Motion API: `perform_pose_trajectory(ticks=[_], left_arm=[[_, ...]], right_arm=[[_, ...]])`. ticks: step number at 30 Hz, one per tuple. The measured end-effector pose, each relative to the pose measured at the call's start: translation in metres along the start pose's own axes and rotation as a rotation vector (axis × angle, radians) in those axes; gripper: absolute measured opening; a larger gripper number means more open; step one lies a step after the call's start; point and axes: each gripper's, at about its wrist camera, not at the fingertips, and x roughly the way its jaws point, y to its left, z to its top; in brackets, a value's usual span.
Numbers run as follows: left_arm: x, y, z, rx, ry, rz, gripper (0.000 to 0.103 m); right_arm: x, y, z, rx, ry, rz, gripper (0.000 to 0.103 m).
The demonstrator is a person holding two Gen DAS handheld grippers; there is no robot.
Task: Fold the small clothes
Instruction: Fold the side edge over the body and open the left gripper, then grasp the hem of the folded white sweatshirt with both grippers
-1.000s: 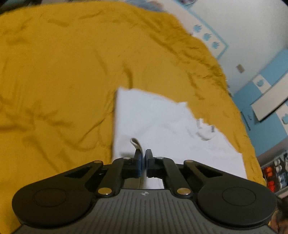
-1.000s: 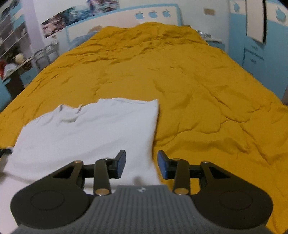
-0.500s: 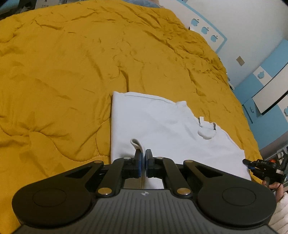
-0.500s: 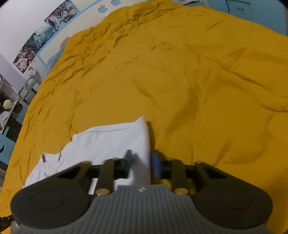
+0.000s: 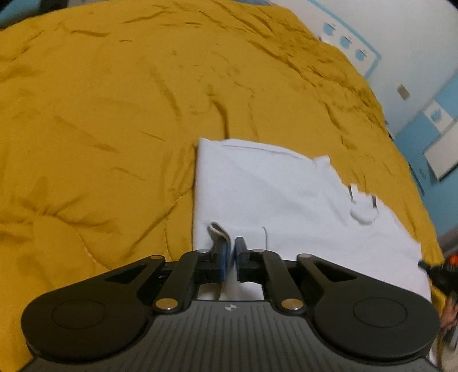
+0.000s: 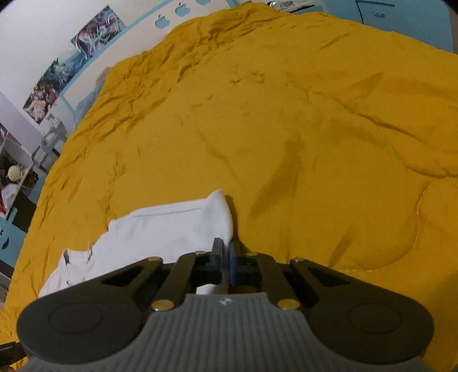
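A white garment [image 5: 272,200] lies flat on the mustard-yellow bedcover [image 5: 100,128], with its neckline and label toward the right in the left wrist view. My left gripper [image 5: 232,250] sits low over the garment's near left edge. Its jaws are opening and a narrow gap shows between the pads. A small loop of white cloth [image 5: 219,230] rests on the left finger. In the right wrist view, my right gripper [image 6: 226,253] is shut on the right edge of the white garment [image 6: 171,229], just below its far corner.
The yellow bedcover [image 6: 315,128] spreads wide and wrinkled on every side of the garment. A white and blue headboard [image 6: 171,14] with apple shapes and posters [image 6: 71,65] stand at the far end. Cluttered shelves [image 6: 14,177] line the left side.
My right gripper dropped to the garment's right edge, rolled, and closed on the cloth. My left gripper sank slightly toward the garment and its pads parted a little.
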Motion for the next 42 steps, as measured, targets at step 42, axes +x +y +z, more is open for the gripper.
perform_pose_trajectory(ticks=[42], left_arm=[[-0.187, -0.092, -0.158, 0.668, 0.039, 0.068, 0.033]], right_arm=[[-0.268, 0.061, -0.172, -0.667, 0.126, -0.017, 0.003]])
